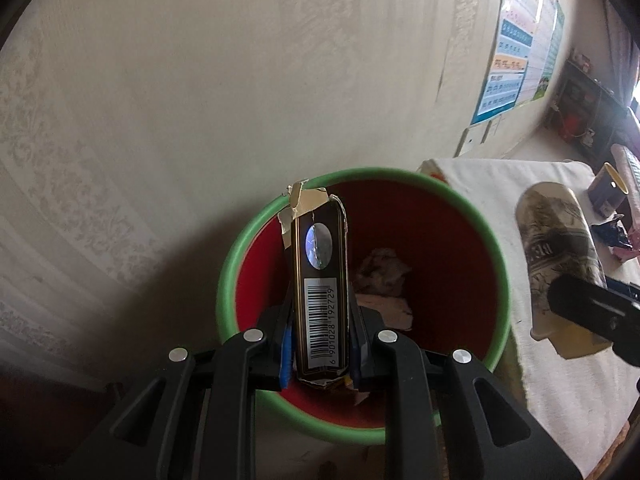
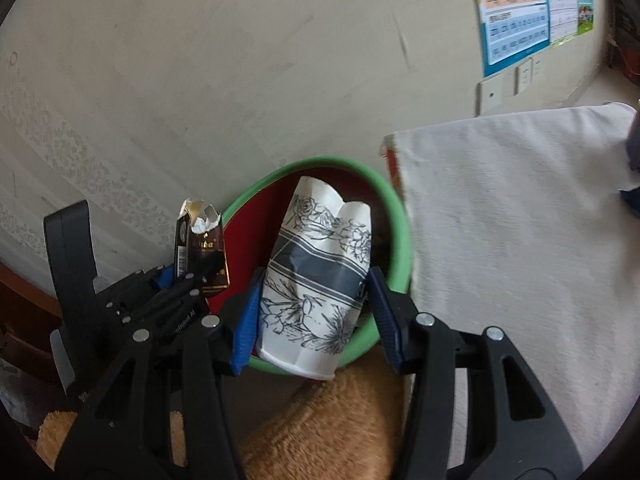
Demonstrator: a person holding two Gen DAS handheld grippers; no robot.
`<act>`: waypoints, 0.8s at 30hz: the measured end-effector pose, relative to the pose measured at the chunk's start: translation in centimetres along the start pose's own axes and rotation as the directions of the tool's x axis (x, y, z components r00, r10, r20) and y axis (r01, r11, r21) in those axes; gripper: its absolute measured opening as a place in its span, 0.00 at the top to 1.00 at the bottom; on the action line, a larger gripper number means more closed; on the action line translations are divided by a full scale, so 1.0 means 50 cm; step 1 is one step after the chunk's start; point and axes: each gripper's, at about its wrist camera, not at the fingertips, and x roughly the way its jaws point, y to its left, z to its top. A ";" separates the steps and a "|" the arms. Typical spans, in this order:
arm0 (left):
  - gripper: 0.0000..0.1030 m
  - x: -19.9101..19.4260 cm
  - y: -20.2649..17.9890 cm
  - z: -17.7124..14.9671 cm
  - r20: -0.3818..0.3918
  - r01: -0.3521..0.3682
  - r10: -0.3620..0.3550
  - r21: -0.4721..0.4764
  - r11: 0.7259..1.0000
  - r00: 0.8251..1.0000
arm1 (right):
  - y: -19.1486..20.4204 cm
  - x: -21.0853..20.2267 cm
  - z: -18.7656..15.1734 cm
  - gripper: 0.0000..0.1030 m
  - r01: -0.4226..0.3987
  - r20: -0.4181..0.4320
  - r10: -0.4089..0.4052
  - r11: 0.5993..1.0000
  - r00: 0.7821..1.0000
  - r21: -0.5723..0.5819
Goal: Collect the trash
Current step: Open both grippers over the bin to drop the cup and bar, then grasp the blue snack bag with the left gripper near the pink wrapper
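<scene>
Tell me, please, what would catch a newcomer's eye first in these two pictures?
Probably the red bin with a green rim, standing against the pale wall beside a white-covered table. Right over it, the left gripper clamps a torn dark cigarette pack with a barcode, and the right gripper clamps a squashed flower-print paper cup. Crumpled paper already lies inside.

The dark cigarette pack [image 1: 319,300] carries a white barcode label on its narrow side, with the digits 6 901028 192729 printed along the bars. Above the label sits a round holographic sticker whose marking cannot be read. In the right wrist view the same pack's brown front shows gold lettering, too small and blurred to make out. The wall poster [image 2: 516,16] bears rows of characters in blue and orange bands, all too blurred to read. The left tool [image 2: 188,276] has small white lettering on one arm, not legible.
</scene>
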 end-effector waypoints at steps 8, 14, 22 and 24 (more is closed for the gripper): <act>0.45 0.004 0.000 -0.010 -0.008 -0.038 0.038 0.018 0.999 0.999 | -0.025 -0.014 0.009 0.24 -0.010 0.026 0.009 0.999 1.000 0.033; 0.37 -0.006 -0.042 -0.007 -0.002 0.025 -0.025 0.025 0.999 1.000 | -0.224 -0.115 -0.007 0.22 0.178 0.111 -0.203 0.963 0.973 0.202; 0.37 -0.012 -0.133 -0.012 -0.039 0.102 -0.099 0.069 0.992 0.994 | -0.603 -0.273 -0.027 0.22 0.336 0.125 -0.491 0.739 0.862 0.585; 0.37 -0.022 -0.160 -0.016 -0.037 0.108 -0.104 0.094 0.990 0.994 | -0.669 -0.285 -0.026 0.19 0.332 0.110 -0.517 0.684 0.849 0.650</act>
